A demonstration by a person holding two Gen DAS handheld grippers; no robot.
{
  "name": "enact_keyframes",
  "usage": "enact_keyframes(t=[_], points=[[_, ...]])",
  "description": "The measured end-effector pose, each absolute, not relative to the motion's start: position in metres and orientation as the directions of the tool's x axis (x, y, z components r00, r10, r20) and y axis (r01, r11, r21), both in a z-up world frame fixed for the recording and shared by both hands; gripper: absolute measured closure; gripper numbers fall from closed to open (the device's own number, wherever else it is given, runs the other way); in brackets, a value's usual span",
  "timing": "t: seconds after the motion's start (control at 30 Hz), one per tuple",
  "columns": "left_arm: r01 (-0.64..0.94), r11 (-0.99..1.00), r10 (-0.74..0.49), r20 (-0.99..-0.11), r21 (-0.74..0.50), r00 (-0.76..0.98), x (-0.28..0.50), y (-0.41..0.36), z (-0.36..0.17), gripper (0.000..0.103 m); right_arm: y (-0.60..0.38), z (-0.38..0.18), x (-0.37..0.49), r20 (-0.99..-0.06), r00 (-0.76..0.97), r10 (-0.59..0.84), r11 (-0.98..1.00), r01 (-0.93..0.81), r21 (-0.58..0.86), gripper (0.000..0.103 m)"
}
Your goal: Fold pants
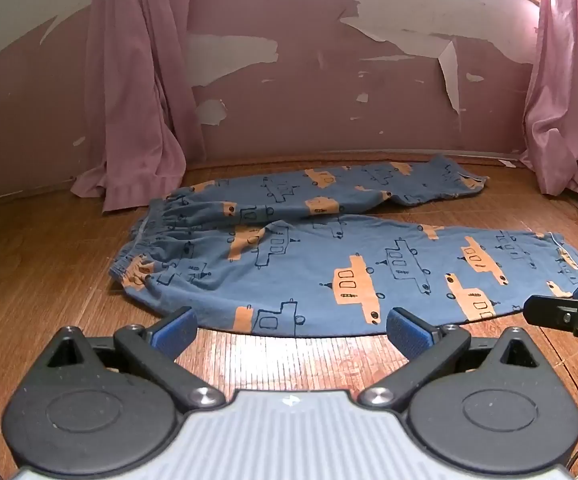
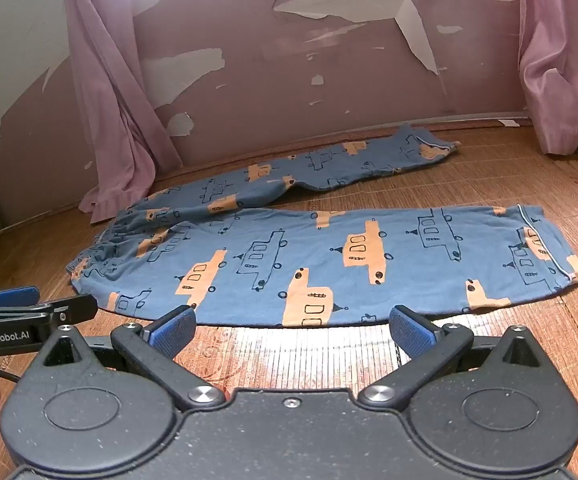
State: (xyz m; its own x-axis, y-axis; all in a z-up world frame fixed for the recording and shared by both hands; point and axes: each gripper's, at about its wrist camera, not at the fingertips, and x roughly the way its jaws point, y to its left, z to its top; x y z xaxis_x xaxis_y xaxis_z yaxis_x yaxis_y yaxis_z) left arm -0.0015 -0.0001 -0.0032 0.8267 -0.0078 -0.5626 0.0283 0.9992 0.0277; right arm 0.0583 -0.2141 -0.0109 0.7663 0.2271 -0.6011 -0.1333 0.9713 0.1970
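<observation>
Peeling pink wall [image 1: 309, 92] and pink curtains [image 1: 137, 120] are seen behind a woven floor mat [image 1: 49, 280], on which blue pants [image 1: 309, 264] printed with orange vehicles are spread flat, waistband to the left and legs parted to the right. Both the left gripper [image 1: 291, 330] and the right gripper [image 2: 291, 328] are held spread wide, empty, just short of the near leg's edge.

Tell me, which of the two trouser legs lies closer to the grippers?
The front leg, stretched flat just beyond both open hand-held grippers. The other leg angles away toward the peeling pink wall.
</observation>
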Motion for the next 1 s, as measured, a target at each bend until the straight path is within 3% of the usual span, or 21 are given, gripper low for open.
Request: enact_keyframes(t=[1.0], points=[[0.022, 1.0, -0.008, -0.572, 0.017, 0.82, 0.0005, 0.004, -0.0054, 0.0, -0.2152, -0.0109, 0.0591, -0.603, 0.764, 0.229, 0.97, -0.129, 0.204, 0.0]])
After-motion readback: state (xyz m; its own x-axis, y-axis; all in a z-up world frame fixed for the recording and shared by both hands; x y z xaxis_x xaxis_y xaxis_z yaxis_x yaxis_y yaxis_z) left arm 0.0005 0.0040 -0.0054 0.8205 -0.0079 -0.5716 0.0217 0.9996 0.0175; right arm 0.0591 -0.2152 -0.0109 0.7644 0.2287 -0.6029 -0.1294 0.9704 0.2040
